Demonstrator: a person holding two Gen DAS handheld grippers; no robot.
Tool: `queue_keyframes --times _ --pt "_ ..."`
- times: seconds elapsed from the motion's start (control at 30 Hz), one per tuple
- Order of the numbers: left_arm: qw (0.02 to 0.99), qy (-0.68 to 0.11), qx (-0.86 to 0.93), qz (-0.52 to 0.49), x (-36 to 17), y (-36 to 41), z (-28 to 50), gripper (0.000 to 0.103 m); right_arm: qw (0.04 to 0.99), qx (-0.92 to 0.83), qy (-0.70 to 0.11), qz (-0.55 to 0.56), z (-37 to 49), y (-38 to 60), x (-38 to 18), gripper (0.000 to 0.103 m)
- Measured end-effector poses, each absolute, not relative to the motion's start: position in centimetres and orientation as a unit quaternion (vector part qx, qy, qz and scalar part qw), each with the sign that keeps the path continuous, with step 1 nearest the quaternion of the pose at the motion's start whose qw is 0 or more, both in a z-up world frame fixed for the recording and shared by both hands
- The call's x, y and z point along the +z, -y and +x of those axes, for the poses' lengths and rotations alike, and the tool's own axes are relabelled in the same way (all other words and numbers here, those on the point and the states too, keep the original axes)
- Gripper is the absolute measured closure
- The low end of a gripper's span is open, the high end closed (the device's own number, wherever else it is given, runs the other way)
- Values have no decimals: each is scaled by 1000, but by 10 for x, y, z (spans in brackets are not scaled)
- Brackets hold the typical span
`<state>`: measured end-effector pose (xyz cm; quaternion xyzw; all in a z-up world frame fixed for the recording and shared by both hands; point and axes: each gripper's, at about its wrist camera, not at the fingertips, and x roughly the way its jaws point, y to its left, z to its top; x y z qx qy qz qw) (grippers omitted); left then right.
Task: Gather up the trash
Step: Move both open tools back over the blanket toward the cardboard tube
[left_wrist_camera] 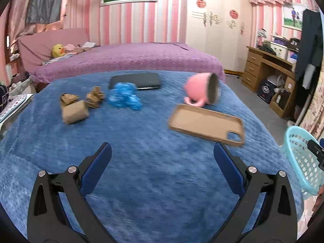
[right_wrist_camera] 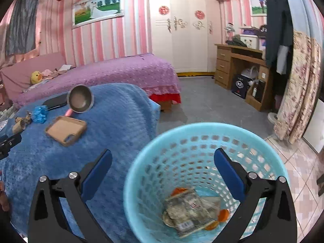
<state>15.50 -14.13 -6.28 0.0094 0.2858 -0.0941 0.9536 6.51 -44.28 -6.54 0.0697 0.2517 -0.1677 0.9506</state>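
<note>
On the blue blanket (left_wrist_camera: pixel 154 172) lie crumpled brown paper scraps (left_wrist_camera: pixel 74 106) and a crumpled blue wrapper (left_wrist_camera: pixel 124 98), far left in the left wrist view. My left gripper (left_wrist_camera: pixel 162 154) is open over bare blanket, short of them, with nothing between its fingers. My right gripper (right_wrist_camera: pixel 163 160) stands wide open above the light blue mesh bin (right_wrist_camera: pixel 162 143), holding nothing. Crumpled paper and orange peel (right_wrist_camera: pixel 190 208) lie in the bin's bottom. The bin (left_wrist_camera: pixel 303 162) also shows at the right edge of the left wrist view.
A tan phone case (left_wrist_camera: pixel 206 124), a tipped pink mug (left_wrist_camera: pixel 202 90) and a dark flat case (left_wrist_camera: pixel 135 80) also lie on the blanket. Behind are a purple bed (left_wrist_camera: pixel 129 58), a white wardrobe (right_wrist_camera: pixel 182 30) and a wooden desk (right_wrist_camera: pixel 241 68). Grey floor (right_wrist_camera: pixel 202 105) lies right of the blanket.
</note>
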Motion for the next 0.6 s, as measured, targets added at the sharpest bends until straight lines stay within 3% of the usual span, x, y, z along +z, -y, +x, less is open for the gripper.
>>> queue_keyframes --times 0.6 --pt "966 -258 9 -6 -50 16 198 6 974 -46 -221 31 153 302 -44 5"
